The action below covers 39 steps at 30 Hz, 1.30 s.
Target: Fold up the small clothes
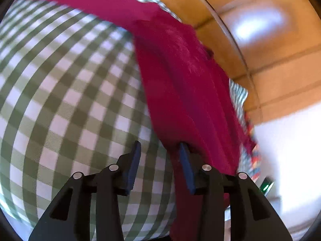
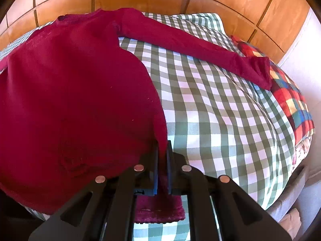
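Right hand-held gripper [image 2: 162, 160] tight on sweater [image 2: 76, 92]

Your left gripper [image 1: 159, 154] is black plastic with two thick arms on each side. Each arm has a round shiny silver pin on top. The fingers [image 1: 133, 166] wear flat dark blue pads. Your right gripper [image 2: 162, 160] looks the same, but its pins look a bit pink, and its pads [image 2: 155, 172] are blue too.

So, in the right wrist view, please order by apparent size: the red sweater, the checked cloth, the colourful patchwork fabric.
1. red sweater, though nearness may enlarge it
2. checked cloth
3. colourful patchwork fabric
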{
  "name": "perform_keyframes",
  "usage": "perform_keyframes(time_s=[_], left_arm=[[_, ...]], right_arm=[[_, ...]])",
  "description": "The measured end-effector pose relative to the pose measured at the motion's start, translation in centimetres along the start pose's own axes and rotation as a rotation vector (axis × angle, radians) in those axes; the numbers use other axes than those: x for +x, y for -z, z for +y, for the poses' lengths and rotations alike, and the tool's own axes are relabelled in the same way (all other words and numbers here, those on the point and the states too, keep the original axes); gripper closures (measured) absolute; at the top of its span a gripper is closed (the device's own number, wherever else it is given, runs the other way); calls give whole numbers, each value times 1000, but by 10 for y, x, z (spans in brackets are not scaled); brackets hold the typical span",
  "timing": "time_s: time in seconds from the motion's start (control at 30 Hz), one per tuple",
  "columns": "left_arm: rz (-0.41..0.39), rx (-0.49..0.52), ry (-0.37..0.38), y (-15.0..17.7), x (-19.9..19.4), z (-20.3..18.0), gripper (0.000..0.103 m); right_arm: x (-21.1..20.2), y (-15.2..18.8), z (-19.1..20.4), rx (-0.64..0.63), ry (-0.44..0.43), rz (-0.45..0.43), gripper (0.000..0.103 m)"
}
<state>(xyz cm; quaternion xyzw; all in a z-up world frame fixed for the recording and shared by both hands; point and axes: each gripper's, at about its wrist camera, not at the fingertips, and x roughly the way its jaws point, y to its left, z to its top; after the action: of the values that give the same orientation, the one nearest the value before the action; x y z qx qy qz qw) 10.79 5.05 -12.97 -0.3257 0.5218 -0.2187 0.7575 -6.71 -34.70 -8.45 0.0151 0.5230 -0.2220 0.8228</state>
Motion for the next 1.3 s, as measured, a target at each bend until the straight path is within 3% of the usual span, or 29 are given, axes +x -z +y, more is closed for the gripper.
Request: perform_keyframes(time_s=[0.07,0.2,0.37,0.5,0.57,0.6,0.67,0.73,0.83,0.9,0.93,0.97,1.03,1.17,1.2,1.23,1.27,1.3], left_arm=[[-42,-55,42,-4,-4,9,57],[-70,-119,126,-17,9,14,57],[28,-45,235,-18,34,-13,59],[79,111,199,-6,18,-33,68],[62,144,127,-3,1,-28,89],[52,141,105,-3,-7,-23,90],[18,111,79,-2,-23,-9,103],[-4,96,49,0,-36,3,103],[7,24,71,8,-37,25,103],[6,35,40,13,-29,22,103],[13,50,59,17,-22,15,96],[28,53,98,20,-18,11,75],[46,43,158,24,-6,0,50],[91,143,104,35,16,-24,49],[102,170,97,37,19,-29,54],[120,193,84,40,22,-32,84],[128,214,53,41,21,-34,93],[114,236,15,40,16,-36,94]], right_arm=[[-3,0,-4,12,-13,0,97],[-1,-1,-6,17,-16,1,97],[-3,1,-7,21,-20,-2,97],[-2,1,-9,26,-35,-4,96],[-2,1,-10,23,-39,-6,96],[-2,1,-10,23,-40,-6,96],[-2,1,-11,22,-43,-5,96],[-2,0,-11,17,-45,-4,96],[-2,-1,-10,7,-42,-2,96],[-2,-2,-9,-6,-38,-1,96],[-2,-2,-8,-7,-36,-1,95],[-2,-2,-8,-7,-35,-1,95],[-2,-1,-7,-6,-33,-1,95],[-2,-1,-7,-7,-32,0,95],[-3,-1,-6,-10,-30,0,95],[-4,-2,-5,-18,-26,0,95],[-5,-2,-3,-24,-27,0,95],[-9,-3,-1,-36,-40,1,96]])
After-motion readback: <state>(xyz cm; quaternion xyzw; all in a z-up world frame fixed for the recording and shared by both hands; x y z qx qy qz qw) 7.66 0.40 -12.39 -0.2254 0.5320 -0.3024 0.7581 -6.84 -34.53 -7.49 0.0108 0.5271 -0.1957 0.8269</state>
